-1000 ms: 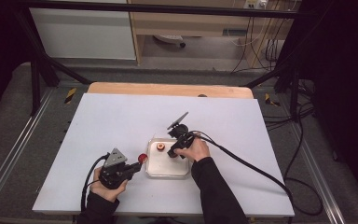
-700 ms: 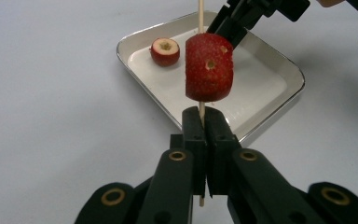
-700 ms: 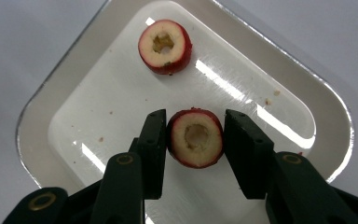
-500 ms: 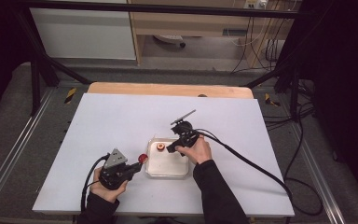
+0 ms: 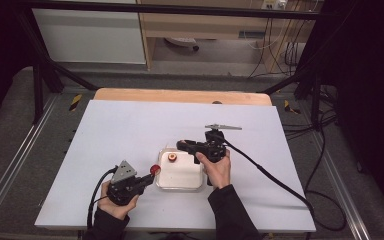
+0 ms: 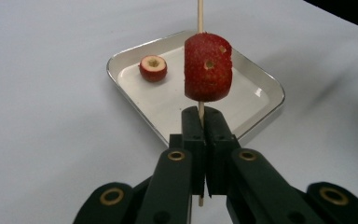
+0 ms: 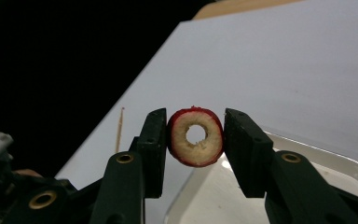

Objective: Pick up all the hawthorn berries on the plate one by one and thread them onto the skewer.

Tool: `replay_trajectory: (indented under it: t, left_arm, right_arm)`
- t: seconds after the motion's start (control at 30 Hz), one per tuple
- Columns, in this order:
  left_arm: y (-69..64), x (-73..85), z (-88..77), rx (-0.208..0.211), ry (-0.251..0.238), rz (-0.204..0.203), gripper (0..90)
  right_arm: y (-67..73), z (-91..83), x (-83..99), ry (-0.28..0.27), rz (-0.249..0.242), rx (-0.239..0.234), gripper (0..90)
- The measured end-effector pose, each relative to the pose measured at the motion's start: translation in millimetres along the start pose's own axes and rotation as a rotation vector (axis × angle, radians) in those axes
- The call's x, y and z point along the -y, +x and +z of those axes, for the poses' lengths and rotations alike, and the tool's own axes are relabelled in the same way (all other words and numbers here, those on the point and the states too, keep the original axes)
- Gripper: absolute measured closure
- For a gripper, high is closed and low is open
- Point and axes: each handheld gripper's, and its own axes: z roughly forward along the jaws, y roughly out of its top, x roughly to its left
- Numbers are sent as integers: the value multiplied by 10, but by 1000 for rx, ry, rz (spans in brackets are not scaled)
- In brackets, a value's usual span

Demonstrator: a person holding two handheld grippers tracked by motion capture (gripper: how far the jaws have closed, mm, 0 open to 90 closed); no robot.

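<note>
Starting right at the jaws: the right gripper (image 7: pixel 195 137) is pinching a cored fruit ring (image 7: pixel 196 136), red skin outside, pale flesh, a round hole through the middle, and its jaws have just been closing onto it. In the high view that gripper (image 5: pixel 182 145) hangs above the far edge of the white tray (image 5: pixel 196 184), lifted off it.

The left gripper (image 6: pixel 201 122) has its jaws pressed together on a thin wooden skewer (image 6: pixel 199 14) that stands upright between them. A strawberry piece (image 6: pixel 207 66) with a small hole in its face is threaded on the skewer just above the jaw tips. From above, the left gripper (image 5: pixel 148 178) sits at the tray's near left corner with the red piece (image 5: pixel 154 169) at its tip.

One more small cored fruit (image 6: pixel 153 67) lies in the tray's far left corner, cut side up.

Everything sits on a white table (image 5: pixel 120 125) with a wooden strip along the far edge.

No brand, label or writing readable anywhere. The skewer's top is cut off by the frame edge in the left gripper view, and its lower end vanishes behind the jaws. The left of the right gripper view is just black, with a sliver of skewer (image 7: pixel 119 126) poking up.
</note>
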Motion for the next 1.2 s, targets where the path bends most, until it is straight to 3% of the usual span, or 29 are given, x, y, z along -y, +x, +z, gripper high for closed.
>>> replay_trajectory:
  t: [0.1,0.23,0.4,0.6,0.9,1.2]
  left_arm:
    - [-31,-2,-4,4,-10,-17,883]
    - [-79,-3,-2,7,-19,-46,883]
    - [-138,-6,10,22,-29,-73,882]
    - [-210,-35,32,35,-43,-88,883]
    - [-305,-90,104,53,-48,-86,883]
    - [-322,-103,118,53,-52,-89,883]
  right_arm:
    - [-20,-23,48,-90,55,-36,611]
    - [-27,-23,119,-204,94,-54,612]
    - [26,-2,190,-350,104,-88,612]
    - [84,17,268,-482,123,-122,613]
    - [143,57,380,-586,155,-169,614]
    - [165,57,415,-601,163,-186,614]
